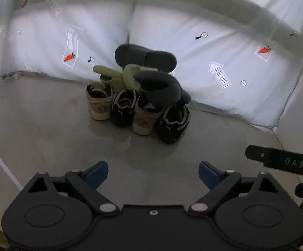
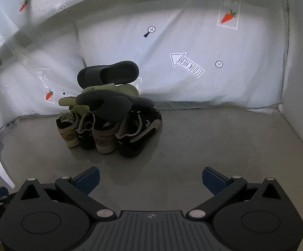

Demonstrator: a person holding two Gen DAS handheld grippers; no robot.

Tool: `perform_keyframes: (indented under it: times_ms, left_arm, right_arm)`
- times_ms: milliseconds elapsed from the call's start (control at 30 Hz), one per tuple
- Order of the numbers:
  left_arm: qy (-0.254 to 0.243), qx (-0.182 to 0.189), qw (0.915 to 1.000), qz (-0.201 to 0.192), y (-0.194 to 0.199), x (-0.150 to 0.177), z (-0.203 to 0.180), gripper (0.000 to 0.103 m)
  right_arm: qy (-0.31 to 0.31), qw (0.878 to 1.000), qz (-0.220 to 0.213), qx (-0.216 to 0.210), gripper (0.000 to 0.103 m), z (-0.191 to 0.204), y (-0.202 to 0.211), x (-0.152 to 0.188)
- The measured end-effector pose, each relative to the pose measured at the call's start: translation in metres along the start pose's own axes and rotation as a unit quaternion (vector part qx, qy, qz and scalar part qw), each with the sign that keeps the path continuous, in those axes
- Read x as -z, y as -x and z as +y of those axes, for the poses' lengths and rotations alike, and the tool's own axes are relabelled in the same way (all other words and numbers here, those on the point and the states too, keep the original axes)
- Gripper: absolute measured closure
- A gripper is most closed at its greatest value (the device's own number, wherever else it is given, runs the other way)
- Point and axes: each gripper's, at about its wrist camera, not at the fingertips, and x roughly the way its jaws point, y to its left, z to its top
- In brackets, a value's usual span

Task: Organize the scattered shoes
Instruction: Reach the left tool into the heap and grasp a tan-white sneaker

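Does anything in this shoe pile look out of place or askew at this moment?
Yes. Four sneakers stand in a row on the floor, but the pairs alternate: tan, black, tan, black. Slides are heaped on top: a grey slide lies tilted across them, green slides are wedged behind, another grey one leans on the sheet.

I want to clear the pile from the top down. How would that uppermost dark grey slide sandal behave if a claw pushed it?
The top grey slide probably slips off easily: it only leans on the green slides. It looks like thick moulded foam, so likely light and fairly stiff. Its smooth rounded surface may slide against a claw.
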Motion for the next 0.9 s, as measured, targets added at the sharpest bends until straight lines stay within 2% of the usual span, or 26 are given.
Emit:
perform_keyframes:
  times_ms: [233,300,433,567,667,767,900]
  left_arm:
    - [-0.007,-0.002,1.0000,0.006,-0.047,-0.042,0.019,0.017]
    - [-0.003,-0.002,0.9999,0.012,-0.065,-0.055,0.031,0.021]
    - [0.027,-0.002,0.9994,0.022,-0.114,-0.082,0.061,0.023]
    - [0.058,-0.016,0.9973,0.042,-0.167,-0.110,0.090,0.024]
    - [0.063,-0.014,0.9966,0.052,-0.206,-0.127,0.113,0.030]
    - [0.063,-0.036,0.9961,0.051,-0.245,-0.139,0.133,0.035]
    - [0.101,-0.059,0.9922,0.043,-0.280,-0.144,0.153,0.045]
  right_arm:
    - [-0.027,0.999,0.011,0.021,0.000,0.007,-0.039,-0.015]
    - [-0.035,0.999,0.006,0.027,0.000,0.012,-0.052,-0.021]
    - [-0.062,0.997,0.004,0.043,0.000,0.019,-0.091,-0.034]
    - [-0.082,0.994,0.021,0.070,0.000,0.022,-0.118,-0.040]
    - [-0.092,0.991,0.034,0.089,0.000,0.024,-0.134,-0.035]
    - [-0.107,0.988,0.045,0.103,0.000,0.026,-0.152,-0.031]
    - [-0.089,0.991,0.039,0.093,0.000,0.039,-0.176,-0.041]
